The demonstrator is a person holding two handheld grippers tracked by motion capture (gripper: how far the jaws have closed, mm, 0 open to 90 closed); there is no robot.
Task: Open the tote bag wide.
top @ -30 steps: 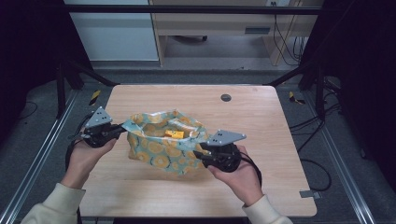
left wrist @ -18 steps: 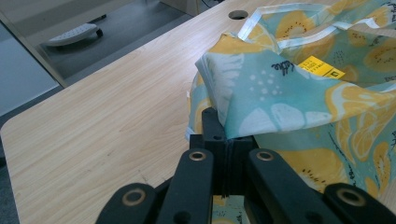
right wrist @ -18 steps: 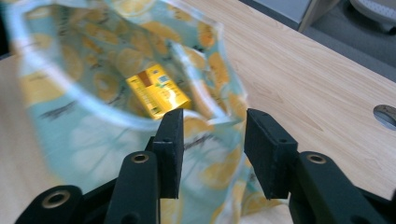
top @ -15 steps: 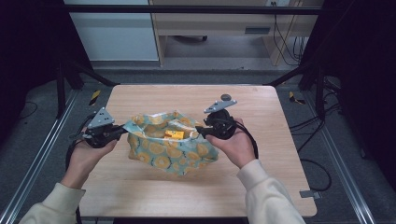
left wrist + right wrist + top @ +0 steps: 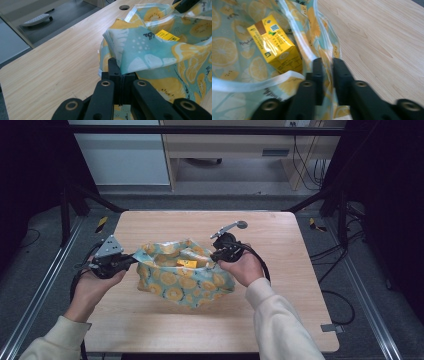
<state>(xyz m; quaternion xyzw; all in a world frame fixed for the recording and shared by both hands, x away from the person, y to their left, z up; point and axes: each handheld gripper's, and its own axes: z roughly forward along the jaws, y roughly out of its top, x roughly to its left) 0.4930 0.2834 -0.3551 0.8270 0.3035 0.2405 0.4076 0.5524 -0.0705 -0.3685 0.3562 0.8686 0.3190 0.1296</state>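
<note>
A teal cloth bag printed with orange slices lies open-mouthed on the wooden table. Inside it rests a yellow carton, which the right gripper view shows lying on the lining. My left gripper is shut on the bag's left edge, and folded fabric bunches out between its jaws. At the bag's right rim is my right gripper. Its jaws have just been closing and now pinch the rim fabric.
A round cable hole sits in the tabletop beyond the bag. Bare wood stretches to the right of the bag. Black frame legs stand by the table's far corners, and a power strip lies on the floor.
My right gripper moved from the bag's near right side up to its far right rim and closed on it. The left gripper kept its hold and stayed put.
</note>
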